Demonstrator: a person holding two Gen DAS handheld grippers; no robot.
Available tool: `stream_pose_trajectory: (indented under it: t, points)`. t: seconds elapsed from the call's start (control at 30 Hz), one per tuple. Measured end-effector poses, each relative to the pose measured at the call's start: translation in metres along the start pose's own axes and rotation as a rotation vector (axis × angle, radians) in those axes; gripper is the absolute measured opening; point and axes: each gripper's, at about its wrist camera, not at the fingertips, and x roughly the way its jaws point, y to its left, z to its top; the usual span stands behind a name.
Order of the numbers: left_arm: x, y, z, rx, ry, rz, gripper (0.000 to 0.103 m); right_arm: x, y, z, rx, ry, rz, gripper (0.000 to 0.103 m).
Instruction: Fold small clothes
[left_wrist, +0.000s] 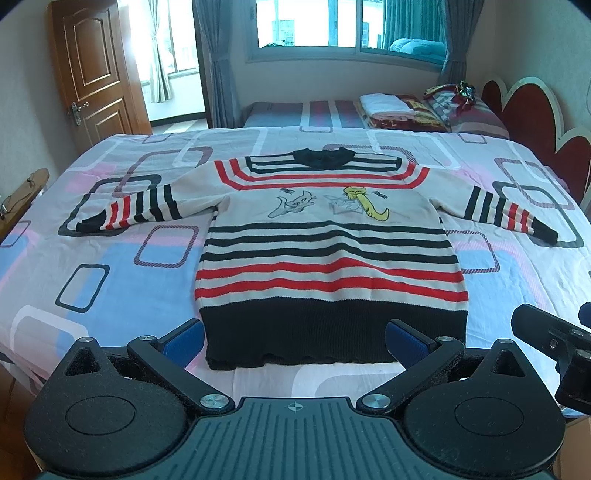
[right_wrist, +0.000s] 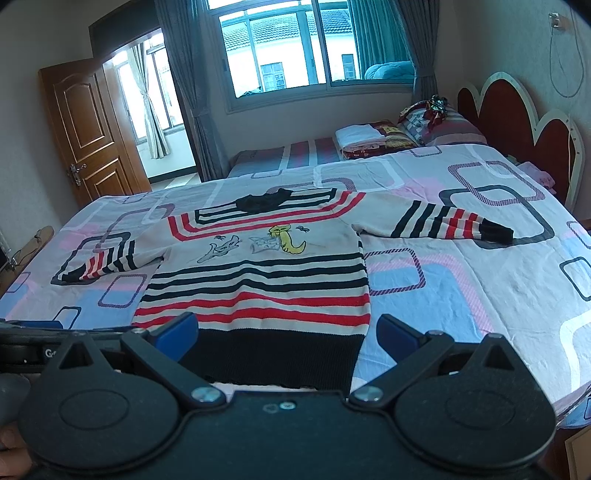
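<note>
- Here, the striped sweater (left_wrist: 328, 251) lies flat on the bed (left_wrist: 110, 258), unfolded.
- My left gripper (left_wrist: 295, 341) and right gripper (right_wrist: 288, 332) hover released, empty.
- Next, I judge: grasp a sleeve (right_wrist: 454, 223).

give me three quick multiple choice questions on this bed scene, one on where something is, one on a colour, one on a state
1. Where does the cream knitted sweater with black and red stripes lie?
A. on the patterned bedsheet
B. on the windowsill
C. over the headboard

2. What colour is the sweater's hem band?
A. yellow
B. black
C. pink

3. How are the sweater's sleeves?
A. folded across the chest
B. tucked underneath
C. spread out to both sides

Answers:
1 A: the sweater lies flat on the patterned bedsheet.
2 B: the ribbed band at the bottom, nearest the left gripper and right gripper, is black.
3 C: one striped sleeve reaches one way and the other sleeve the opposite way, both flat on the sheet.
</note>
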Motion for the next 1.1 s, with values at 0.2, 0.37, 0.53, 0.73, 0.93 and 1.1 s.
stream_pose_trajectory:
  t: [0.2,0.37,0.53,0.73,0.93,1.1]
  points:
    - [0.008,0.002,0.0,0.04,0.015,0.036,0.103,0.0,-0.002,-0.003,0.007,0.01,-0.012,0.102]
    - [0.017,0.003,0.004,0.059,0.026,0.036,0.103,0.003,0.001,-0.001,0.015,0.007,-0.034,0.102]
    - [0.033,0.009,0.013,0.079,0.038,0.023,0.103,0.015,0.007,0.004,0.024,0.024,-0.064,0.102]
    - [0.056,0.022,0.031,0.089,0.02,-0.004,0.103,0.035,0.015,0.008,0.041,0.037,-0.082,0.102]
    - [0.088,0.04,0.051,0.123,0.044,-0.016,0.103,0.058,0.025,0.018,0.066,0.023,-0.139,0.102]
    - [0.114,0.055,0.066,0.152,0.061,-0.033,0.103,0.079,0.032,0.029,0.109,0.014,-0.137,0.102]
